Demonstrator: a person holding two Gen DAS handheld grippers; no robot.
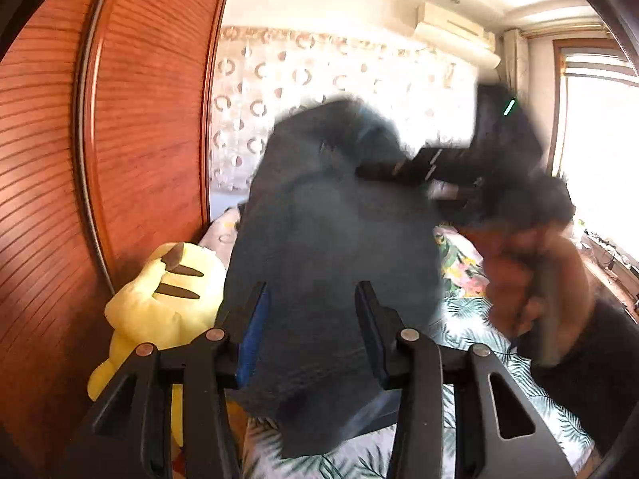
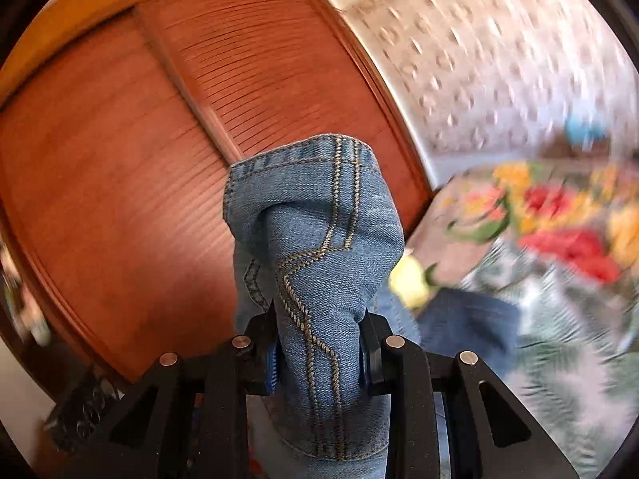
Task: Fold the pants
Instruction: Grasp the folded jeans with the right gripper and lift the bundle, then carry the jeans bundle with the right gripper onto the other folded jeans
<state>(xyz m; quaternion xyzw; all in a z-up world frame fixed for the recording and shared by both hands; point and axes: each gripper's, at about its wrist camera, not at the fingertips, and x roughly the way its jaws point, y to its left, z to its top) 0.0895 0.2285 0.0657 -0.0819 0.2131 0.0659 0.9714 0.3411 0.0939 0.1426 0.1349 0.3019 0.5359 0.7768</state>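
Aloft, both hand-held grippers clamp the jeans.

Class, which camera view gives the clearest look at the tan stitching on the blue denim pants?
The right wrist view: the blue denim pants sit sharp and close, pinched in the right gripper, tan seams plainly visible. The left wrist view shows them only as a dark, motion-blurred mass between the left gripper's fingers, no stitching readable.
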